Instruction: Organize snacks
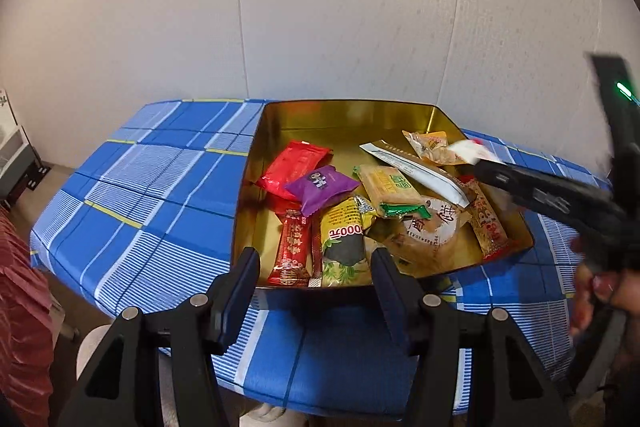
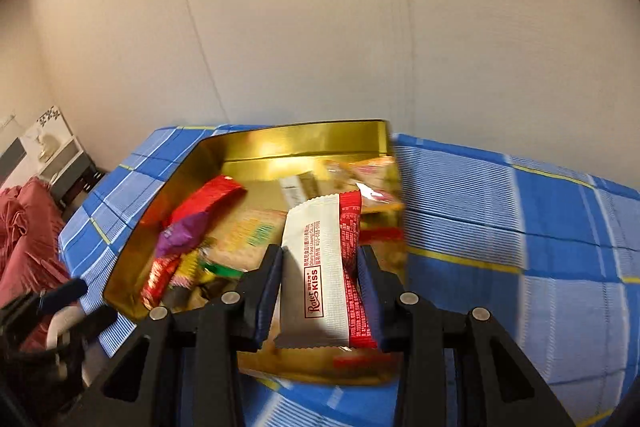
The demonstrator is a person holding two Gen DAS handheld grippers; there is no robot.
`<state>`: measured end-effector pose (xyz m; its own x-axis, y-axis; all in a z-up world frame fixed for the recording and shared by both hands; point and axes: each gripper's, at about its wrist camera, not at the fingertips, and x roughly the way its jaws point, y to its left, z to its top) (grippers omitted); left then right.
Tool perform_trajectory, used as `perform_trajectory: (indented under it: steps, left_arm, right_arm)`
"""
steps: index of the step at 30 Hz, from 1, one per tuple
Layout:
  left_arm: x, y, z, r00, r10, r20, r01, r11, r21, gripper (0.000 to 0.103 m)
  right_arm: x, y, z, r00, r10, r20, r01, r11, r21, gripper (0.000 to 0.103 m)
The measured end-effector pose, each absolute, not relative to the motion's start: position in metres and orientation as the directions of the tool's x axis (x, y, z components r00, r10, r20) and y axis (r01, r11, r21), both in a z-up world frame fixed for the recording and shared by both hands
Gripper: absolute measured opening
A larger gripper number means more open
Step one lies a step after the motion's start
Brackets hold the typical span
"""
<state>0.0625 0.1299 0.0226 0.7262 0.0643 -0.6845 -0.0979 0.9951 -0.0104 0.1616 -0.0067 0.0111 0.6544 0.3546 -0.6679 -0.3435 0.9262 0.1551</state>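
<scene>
The right gripper (image 2: pixel 320 291) pinches a white-and-red wafer packet (image 2: pixel 320 267) between its pads, long axis running away from the fingers, right over the gold tin (image 2: pixel 304 139) at mid-frame. The drop looks to be straight down. The left gripper (image 1: pixel 316 291), fingers spread and holding nothing, sits at the tin's near edge. Inside lie crinkly foil wrappers; the checked tablecloth (image 1: pixel 132 187) looks soft.
</scene>
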Motion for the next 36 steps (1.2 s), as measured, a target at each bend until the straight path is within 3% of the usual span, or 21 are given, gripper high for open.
perform_trajectory:
  steps: [10,13,20,26,36]
  left_arm:
    - [0.058,0.133,0.021,0.713,0.076,-0.697,-0.123,0.992,-0.018,0.059]
    - [0.056,0.128,0.019,0.709,0.085,-0.700,-0.114,0.993,0.005,0.059]
    - [0.055,0.129,0.018,0.684,0.077,-0.726,-0.110,0.994,0.002,0.058]
    - [0.054,0.132,0.024,0.677,0.081,-0.732,-0.126,0.992,-0.007,0.058]
    - [0.044,0.135,0.034,0.686,0.108,-0.719,-0.149,0.989,0.006,0.059]
  right_arm:
    - [0.232,0.053,-0.005,0.552,0.368,-0.748,-0.360,0.914,0.185,0.042]
    - [0.246,0.058,-0.012,0.542,0.363,-0.758,-0.329,0.922,0.206,0.057]
    - [0.200,0.033,0.010,0.650,0.346,-0.677,-0.310,0.934,0.180,0.082]
    - [0.126,0.013,0.025,0.764,0.217,-0.608,-0.214,0.974,0.079,0.100]
    - [0.056,-0.001,0.050,0.842,0.074,-0.534,-0.094,0.996,-0.011,0.103]
